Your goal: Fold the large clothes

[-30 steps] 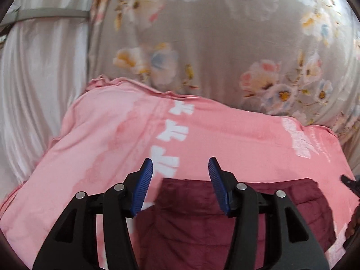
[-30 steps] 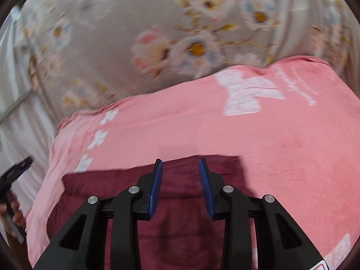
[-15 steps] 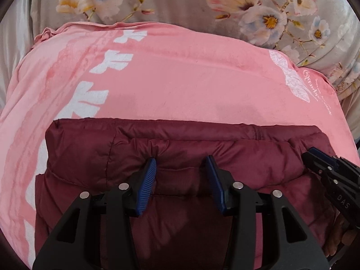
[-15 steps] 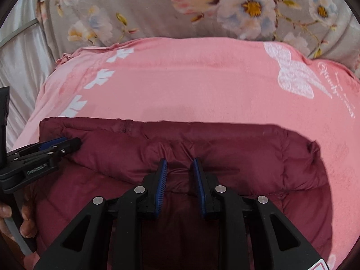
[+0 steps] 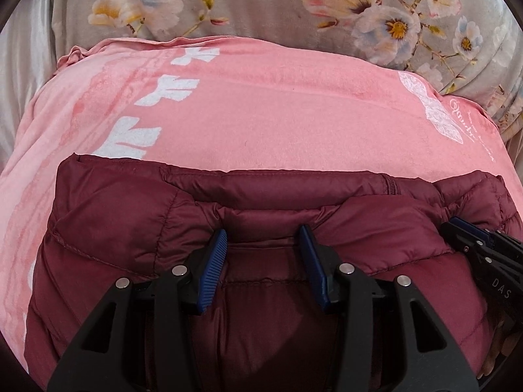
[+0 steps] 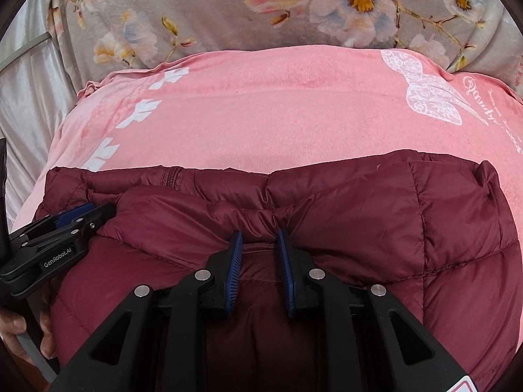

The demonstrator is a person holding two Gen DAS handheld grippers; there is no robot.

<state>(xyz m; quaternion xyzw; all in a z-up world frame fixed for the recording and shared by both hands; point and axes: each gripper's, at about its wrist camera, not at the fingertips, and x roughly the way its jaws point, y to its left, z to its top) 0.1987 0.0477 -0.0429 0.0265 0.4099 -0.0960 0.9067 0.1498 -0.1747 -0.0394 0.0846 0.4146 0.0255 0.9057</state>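
Note:
A maroon puffer jacket [image 5: 114, 228] lies folded on a pink blanket [image 5: 278, 114]. Its upper layer is doubled over towards me, and a zip shows along the far edge. My left gripper [image 5: 263, 238] is shut on a thick, puffy roll of that folded layer, its blue pads pressing into the fabric. In the right wrist view the jacket [image 6: 425, 212] fills the lower half, and my right gripper [image 6: 260, 241] pinches a puckered bunch of the same fold between narrow jaws. Each gripper shows in the other's view: the right gripper [image 5: 457, 228] and the left gripper [image 6: 81, 215].
The pink blanket [image 6: 278, 114], printed with white leaves and a butterfly, lies on a grey floral sheet [image 5: 261, 6]. White satin cloth [image 6: 26, 98] hangs at the left. A person's hand [image 6: 13, 326] holds the left gripper's handle.
Both grippers came down and forward with the jacket's fold, so the jacket now fills more of each view. The right jaws narrowed onto the fabric. Almost nothing moved in the last half second.

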